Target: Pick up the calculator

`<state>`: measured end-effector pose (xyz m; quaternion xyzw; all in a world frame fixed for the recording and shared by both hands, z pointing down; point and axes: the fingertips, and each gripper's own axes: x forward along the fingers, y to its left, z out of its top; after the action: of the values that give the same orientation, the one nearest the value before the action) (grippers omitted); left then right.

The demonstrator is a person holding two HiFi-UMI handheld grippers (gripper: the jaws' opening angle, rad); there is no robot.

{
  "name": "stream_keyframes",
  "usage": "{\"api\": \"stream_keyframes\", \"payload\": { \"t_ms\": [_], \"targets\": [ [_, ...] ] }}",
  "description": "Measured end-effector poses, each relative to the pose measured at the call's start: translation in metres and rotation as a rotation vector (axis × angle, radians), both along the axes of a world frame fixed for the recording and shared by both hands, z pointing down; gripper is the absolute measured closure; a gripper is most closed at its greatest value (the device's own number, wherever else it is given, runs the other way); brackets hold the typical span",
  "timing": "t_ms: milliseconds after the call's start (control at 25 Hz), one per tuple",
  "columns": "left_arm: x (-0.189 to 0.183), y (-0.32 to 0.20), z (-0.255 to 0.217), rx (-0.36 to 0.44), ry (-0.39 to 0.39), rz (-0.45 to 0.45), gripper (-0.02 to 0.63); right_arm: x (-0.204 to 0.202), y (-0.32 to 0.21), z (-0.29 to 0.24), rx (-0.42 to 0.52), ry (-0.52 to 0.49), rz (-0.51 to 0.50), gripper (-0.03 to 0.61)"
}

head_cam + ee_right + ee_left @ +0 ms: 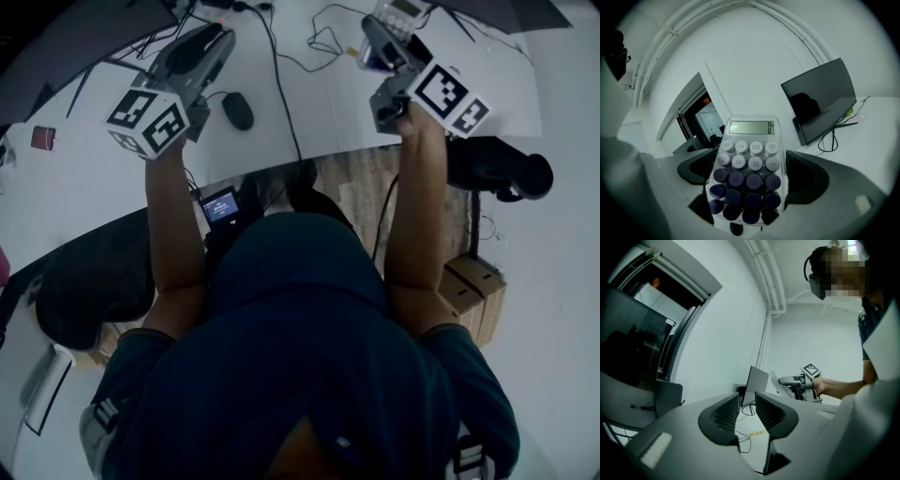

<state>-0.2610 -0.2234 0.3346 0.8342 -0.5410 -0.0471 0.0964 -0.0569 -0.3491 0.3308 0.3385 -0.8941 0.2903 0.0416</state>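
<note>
Right hand-held gripper [752, 174] clenched on the calculator [749, 140], one jaw against each long edge, keypad toward the camera, display at the far end. No part of the calculator seen touching the bench [876, 136]; only wall, a doorway and a dark monitor [820, 105] behind it. Seems, then, to be held in the air, tilted upward.

Left hand-held gripper [746, 409] released and empty, jaws a little apart, with only bench and a loose cable [743, 439] visible through the gap. Raised beside the other arm, well apart from the calculator and with no part in the grasp. Farther off in the left gripper view, the right one is visible above the bench with a pale object at its tip, probably the calculator.

From the head view, both arms stretched forward over the bench, a mouse [238, 111] and trailing cables lying untouched below.

Judged from these views: grasp made, lift apparently made, pick-up as good as done. Left to do: little beyond keeping the grip firm and the calculator clear of the bench. Main risk a slip, given the smooth plastic edges and a hold only low on the body.
</note>
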Motion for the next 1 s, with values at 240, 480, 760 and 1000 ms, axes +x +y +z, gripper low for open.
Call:
{"api": "stream_keyframes", "payload": {
  "t_ms": [240, 480, 760, 1000],
  "targets": [
    [-0.002, 0.001, -0.004, 0.008, -0.001, 0.009, 0.512, 0.001, 0.004, -0.023, 0.037, -0.034, 0.009, 0.091],
    [-0.002, 0.002, -0.007, 0.014, -0.006, 0.019, 0.512, 0.005, 0.006, -0.034, 0.058, -0.041, 0.03, 0.092],
    [-0.001, 0.002, -0.01, 0.016, -0.001, 0.023, 0.512, 0.008, 0.007, -0.038, 0.066, -0.038, 0.041, 0.092],
    [-0.002, 0.002, -0.01, 0.013, 0.004, 0.024, 0.512, 0.007, 0.008, -0.037, 0.061, -0.032, 0.042, 0.092]
  ]
}}
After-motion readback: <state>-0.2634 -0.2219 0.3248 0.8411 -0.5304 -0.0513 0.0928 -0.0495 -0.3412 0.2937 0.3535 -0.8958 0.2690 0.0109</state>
